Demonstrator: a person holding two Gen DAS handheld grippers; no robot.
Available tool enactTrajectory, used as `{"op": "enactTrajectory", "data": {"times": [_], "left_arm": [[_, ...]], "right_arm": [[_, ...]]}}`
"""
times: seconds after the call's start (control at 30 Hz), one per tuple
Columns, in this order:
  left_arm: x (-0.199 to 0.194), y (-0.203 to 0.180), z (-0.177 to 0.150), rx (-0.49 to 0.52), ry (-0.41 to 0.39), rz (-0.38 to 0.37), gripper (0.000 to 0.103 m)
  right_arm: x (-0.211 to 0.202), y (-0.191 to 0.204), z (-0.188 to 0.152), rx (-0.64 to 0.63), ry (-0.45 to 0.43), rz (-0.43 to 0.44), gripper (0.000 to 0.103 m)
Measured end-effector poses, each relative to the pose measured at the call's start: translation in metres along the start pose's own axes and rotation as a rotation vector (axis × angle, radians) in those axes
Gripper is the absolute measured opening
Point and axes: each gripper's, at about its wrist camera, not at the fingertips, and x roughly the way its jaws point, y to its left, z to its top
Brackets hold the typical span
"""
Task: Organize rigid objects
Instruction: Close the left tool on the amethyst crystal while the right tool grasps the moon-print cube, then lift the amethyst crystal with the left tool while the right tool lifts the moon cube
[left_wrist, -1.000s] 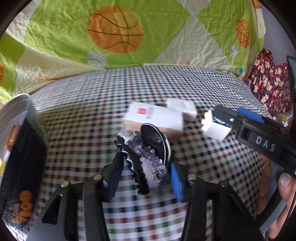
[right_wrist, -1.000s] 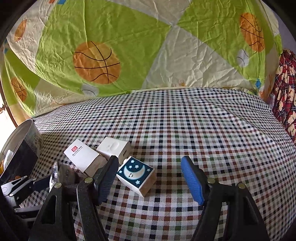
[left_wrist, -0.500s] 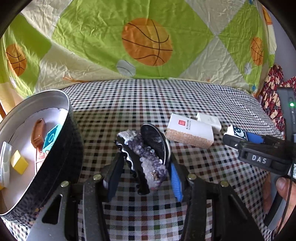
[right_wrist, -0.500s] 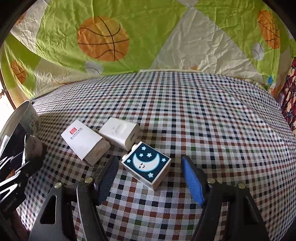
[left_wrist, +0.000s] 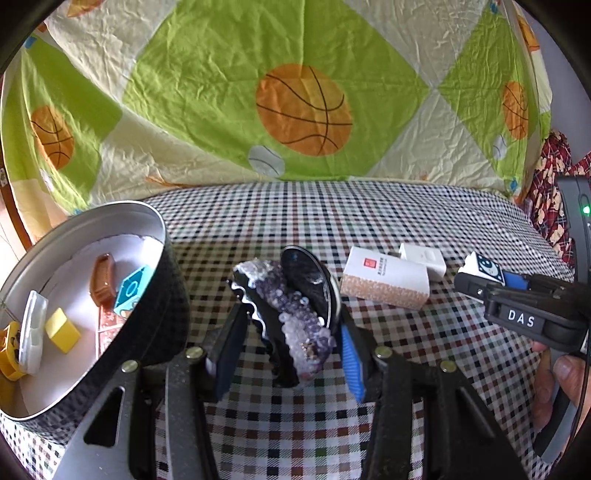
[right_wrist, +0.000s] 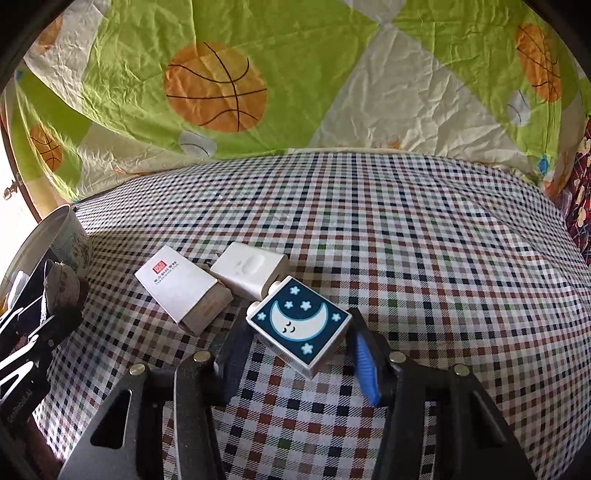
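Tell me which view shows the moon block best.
The right wrist view: the moon block fills the centre, its face fully visible between the closing right gripper. The left wrist view shows only a corner of it at the right edge.

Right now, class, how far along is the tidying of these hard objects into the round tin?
Done: several small items lie in the round tin. In hand: the left hand-held gripper holds a purple crystal; the right hand-held gripper is closing around the moon block. Left: white box and white charger.

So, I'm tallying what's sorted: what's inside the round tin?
In the round tin: a yellow block, brown piece, teal card, white case, yellow item. Its near wall hides the rest.
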Motion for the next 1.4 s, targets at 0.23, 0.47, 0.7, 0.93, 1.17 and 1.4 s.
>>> {"op": "enactTrajectory", "data": {"times": [0.23, 0.47, 0.7, 0.93, 1.17, 1.4], "left_arm": [[-0.008, 0.002, -0.001, -0.013, -0.042, 0.013, 0.047], [-0.011, 0.004, -0.001, -0.029, -0.058, 0.02, 0.047], [-0.013, 0.004, -0.002, -0.029, -0.075, 0.02, 0.047], [-0.015, 0.004, -0.003, -0.034, -0.088, 0.014, 0.047], [-0.019, 0.005, -0.004, -0.042, -0.107, 0.013, 0.047], [-0.024, 0.004, -0.005, -0.036, -0.134, 0.021, 0.047]], "right_arm": [[-0.01, 0.001, 0.001, -0.006, -0.049, -0.013, 0.053], [-0.024, 0.001, -0.003, -0.005, -0.097, -0.019, 0.053], [-0.034, 0.005, -0.005, -0.012, -0.134, -0.018, 0.053], [-0.044, 0.012, -0.007, -0.036, -0.189, -0.019, 0.053], [-0.054, 0.022, -0.01, -0.06, -0.24, -0.018, 0.053], [-0.063, 0.031, -0.014, -0.082, -0.281, -0.01, 0.053]]}}
